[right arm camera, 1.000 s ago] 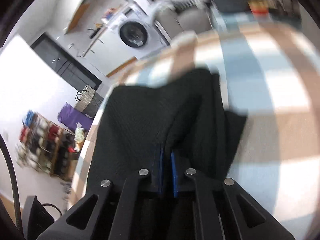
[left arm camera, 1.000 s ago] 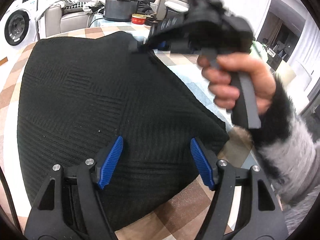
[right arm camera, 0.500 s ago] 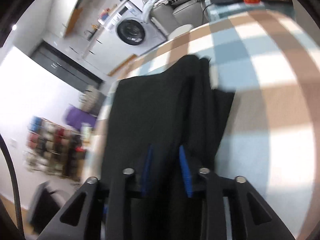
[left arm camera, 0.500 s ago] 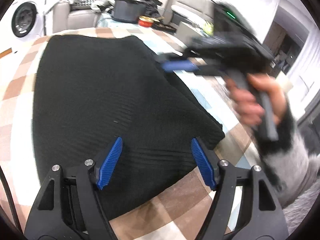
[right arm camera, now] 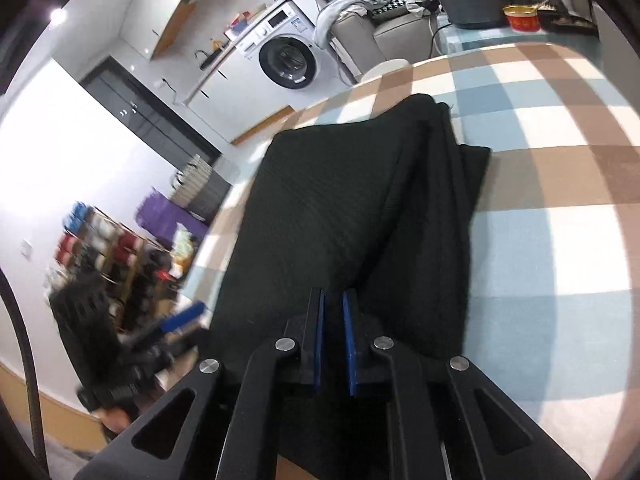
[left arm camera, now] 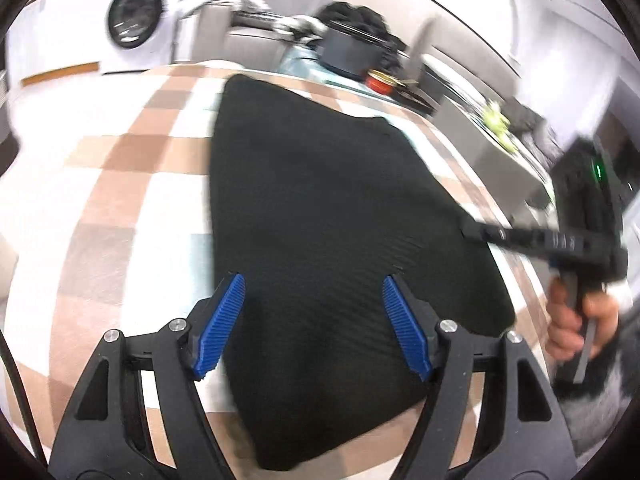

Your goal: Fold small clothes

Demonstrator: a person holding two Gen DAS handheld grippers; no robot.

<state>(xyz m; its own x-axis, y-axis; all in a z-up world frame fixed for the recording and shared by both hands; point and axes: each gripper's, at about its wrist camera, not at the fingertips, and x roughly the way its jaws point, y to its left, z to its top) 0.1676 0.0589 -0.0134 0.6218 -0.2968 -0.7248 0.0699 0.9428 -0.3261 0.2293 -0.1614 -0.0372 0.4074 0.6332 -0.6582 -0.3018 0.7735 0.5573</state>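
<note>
Right gripper [right arm camera: 333, 334] pinches the black ribbed garment [left arm camera: 320, 216] (folded, flat); left gripper [left arm camera: 314, 328] spread wide

The left wrist view looks down from close above the near end of the black garment [left arm camera: 320, 220], facing along it toward the washing machine [left arm camera: 134, 20] — the right gripper [left arm camera: 480, 234] enters from its right edge. The right wrist view sits lower, at the garment's edge, facing the same washing machine. Both share the garment, the checked tablecloth [right arm camera: 560, 200] and that machine.
</note>
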